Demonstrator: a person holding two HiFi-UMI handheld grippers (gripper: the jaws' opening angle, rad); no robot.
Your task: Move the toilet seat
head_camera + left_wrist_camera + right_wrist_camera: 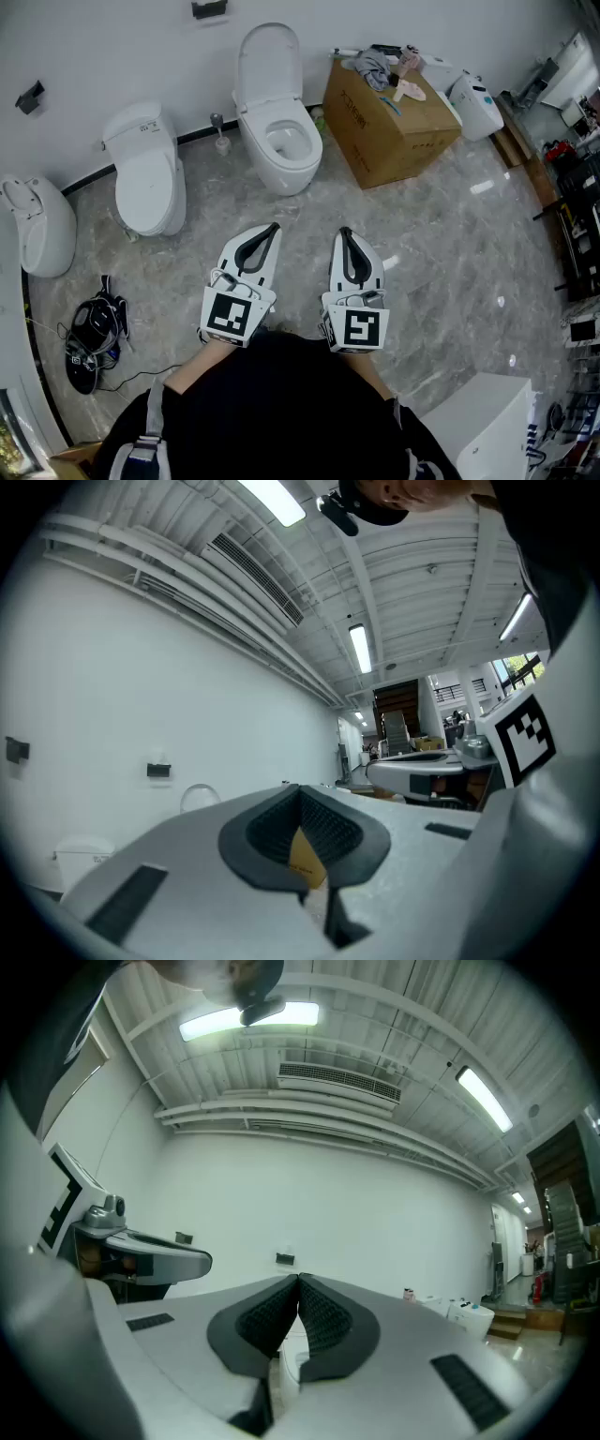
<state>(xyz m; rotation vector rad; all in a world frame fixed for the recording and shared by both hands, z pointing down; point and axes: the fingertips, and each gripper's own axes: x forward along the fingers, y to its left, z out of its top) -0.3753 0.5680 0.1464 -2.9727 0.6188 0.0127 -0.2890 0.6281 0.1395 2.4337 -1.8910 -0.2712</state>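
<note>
left tool (pixel 273 228) and right tool (pixel 345 232) both pinched shut, empty — toilet seat (pixel 306 150) looks stiff, slick, hinged; grip its front edge.

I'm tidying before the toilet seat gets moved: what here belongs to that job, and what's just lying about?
Job: open toilet, likely the one meant; left tool and right tool, both shut, empty.
Lying about: closed toilet, cardboard box, toilet brush, black gear.
</note>
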